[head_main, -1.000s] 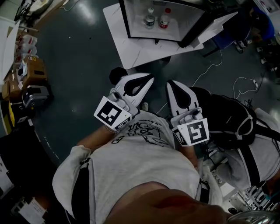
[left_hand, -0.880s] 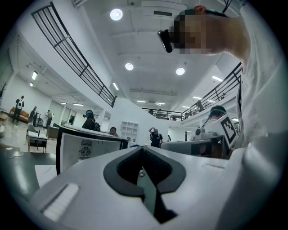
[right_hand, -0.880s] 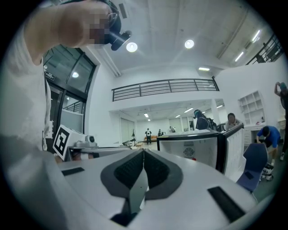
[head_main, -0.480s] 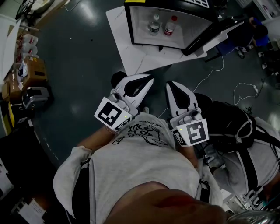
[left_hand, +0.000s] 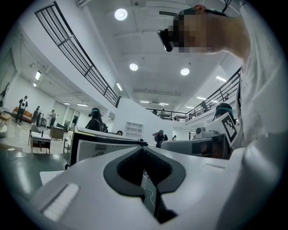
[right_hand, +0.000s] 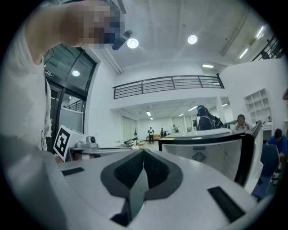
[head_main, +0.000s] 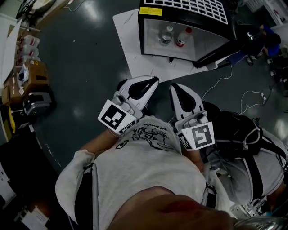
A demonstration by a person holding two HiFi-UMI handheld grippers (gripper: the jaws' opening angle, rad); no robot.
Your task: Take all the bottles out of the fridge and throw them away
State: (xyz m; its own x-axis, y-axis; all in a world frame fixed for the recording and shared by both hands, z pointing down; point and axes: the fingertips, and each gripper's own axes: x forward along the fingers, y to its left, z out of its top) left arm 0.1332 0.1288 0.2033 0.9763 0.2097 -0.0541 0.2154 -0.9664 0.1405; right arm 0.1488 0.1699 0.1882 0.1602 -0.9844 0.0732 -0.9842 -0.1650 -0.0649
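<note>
A small black fridge (head_main: 189, 13) stands open on a white board (head_main: 135, 54) on the floor ahead of me. Inside it two bottles stand upright side by side: a clear bottle (head_main: 166, 35) on the left and a red-capped bottle (head_main: 182, 37) on the right. My left gripper (head_main: 154, 80) and right gripper (head_main: 173, 85) are held close to my chest, well short of the fridge. Both are shut with nothing between the jaws. The left gripper (left_hand: 144, 149) sees the fridge's side (left_hand: 101, 146). Beyond the right gripper (right_hand: 144, 152) are the fridge (right_hand: 207, 150) and its black door (right_hand: 247, 155).
A black backpack (head_main: 236, 130) lies on the floor at my right, with thin cables (head_main: 225, 72) running past it. Boxes and gear (head_main: 31, 76) line the left edge. A person in blue (head_main: 265, 38) is beside the fridge door. Other people stand far off in the hall.
The fridge has shifted lower and to the right in the head view, and its top grille now shows. Both grippers have stayed shut at my chest.
</note>
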